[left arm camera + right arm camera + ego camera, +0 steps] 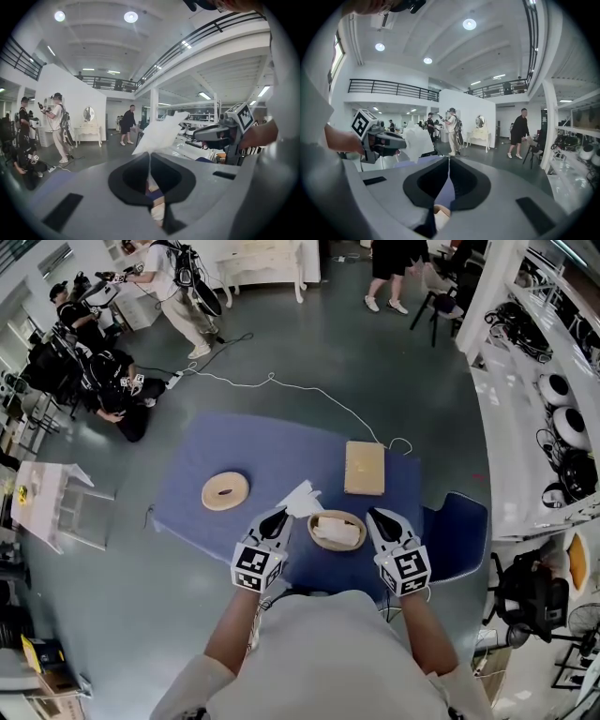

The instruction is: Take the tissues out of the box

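Bright even indoor light, round ceiling lamps glaring, soft shadows on floor, strong fisheye bending, black corners in gripper views.

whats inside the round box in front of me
White tissues fill the round box to near its rim. Anything under that top layer, and the box's bottom, is covered.

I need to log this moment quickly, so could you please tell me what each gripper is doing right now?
The left gripper is closed, pinching a tissue.
The right gripper is closed, holding nothing.
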`<state>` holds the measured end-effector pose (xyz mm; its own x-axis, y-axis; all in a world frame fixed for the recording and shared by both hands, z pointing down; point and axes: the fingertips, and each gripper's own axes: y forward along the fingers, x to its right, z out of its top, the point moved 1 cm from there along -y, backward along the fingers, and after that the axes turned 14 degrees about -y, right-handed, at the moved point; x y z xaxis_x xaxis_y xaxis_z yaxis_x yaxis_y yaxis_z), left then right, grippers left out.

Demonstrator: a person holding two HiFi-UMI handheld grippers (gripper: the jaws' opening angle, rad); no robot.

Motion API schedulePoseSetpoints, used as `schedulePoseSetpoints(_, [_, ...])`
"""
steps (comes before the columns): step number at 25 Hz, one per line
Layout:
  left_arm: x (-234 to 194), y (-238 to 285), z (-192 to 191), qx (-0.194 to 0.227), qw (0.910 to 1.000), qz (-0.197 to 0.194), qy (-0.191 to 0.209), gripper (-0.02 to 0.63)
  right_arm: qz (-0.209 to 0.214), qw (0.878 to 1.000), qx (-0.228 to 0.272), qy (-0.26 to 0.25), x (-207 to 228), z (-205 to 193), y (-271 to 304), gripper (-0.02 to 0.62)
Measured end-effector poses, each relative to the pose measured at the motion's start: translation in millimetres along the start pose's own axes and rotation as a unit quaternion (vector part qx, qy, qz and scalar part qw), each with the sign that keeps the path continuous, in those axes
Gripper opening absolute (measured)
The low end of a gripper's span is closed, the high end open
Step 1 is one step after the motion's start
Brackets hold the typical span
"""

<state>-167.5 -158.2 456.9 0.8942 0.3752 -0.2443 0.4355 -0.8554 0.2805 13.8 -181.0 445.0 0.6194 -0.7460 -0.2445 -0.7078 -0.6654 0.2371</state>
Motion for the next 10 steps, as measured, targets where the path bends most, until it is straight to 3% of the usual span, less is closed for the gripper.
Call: schedulePoseSetpoints(10, [2.4,-3.5,-4.4,0.0,1.0,-0.003,-0.003,0.014,-0.003,1.0,0.007,0.004,-4.1,0.5,-5.2,0.035])
